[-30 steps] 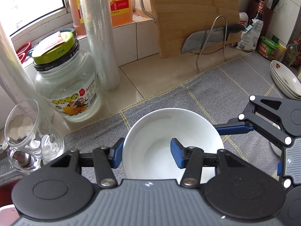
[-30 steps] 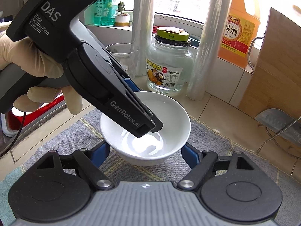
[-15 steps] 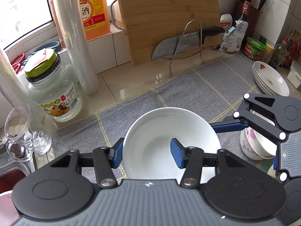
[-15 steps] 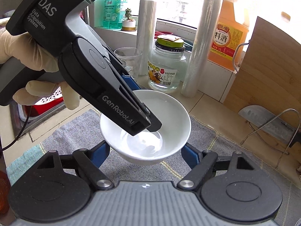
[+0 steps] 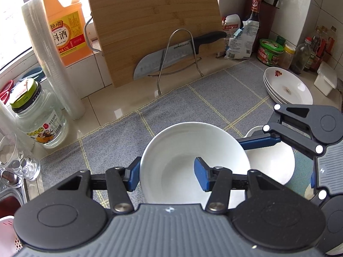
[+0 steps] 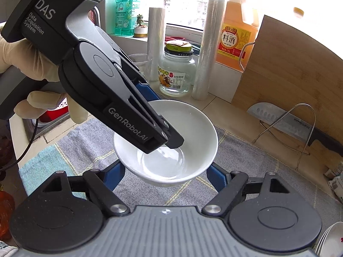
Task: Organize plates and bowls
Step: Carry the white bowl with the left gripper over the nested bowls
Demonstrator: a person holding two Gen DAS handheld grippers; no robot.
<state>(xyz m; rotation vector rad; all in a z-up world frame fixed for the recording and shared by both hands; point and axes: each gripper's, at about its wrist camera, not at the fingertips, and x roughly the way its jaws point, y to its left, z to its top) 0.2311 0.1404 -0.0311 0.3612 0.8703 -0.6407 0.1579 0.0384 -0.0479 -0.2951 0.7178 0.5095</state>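
Note:
My left gripper (image 5: 167,174) is shut on the near rim of a plain white bowl (image 5: 182,150), one finger outside and one inside, holding it above the grey mat. The bowl also shows in the right wrist view (image 6: 193,128), with the left gripper (image 6: 169,139) reaching into it. My right gripper (image 6: 165,174) is open, its blue fingers on either side below the bowl; it shows in the left wrist view (image 5: 259,140) to the bowl's right. Another white bowl (image 5: 276,160) sits on the mat under it. A stack of white plates (image 5: 287,87) lies at the right.
A cutting board (image 5: 154,21) and a knife (image 5: 171,51) on a wire rack stand at the back. A glass jar (image 5: 38,115), wrap rolls (image 5: 53,60), an orange bottle (image 5: 64,27) and a drinking glass (image 5: 15,158) stand at the left. Condiments crowd the right corner.
Both grippers have moved right along the counter with the white bowl held by the left. The second bowl and the plate stack have come closer.

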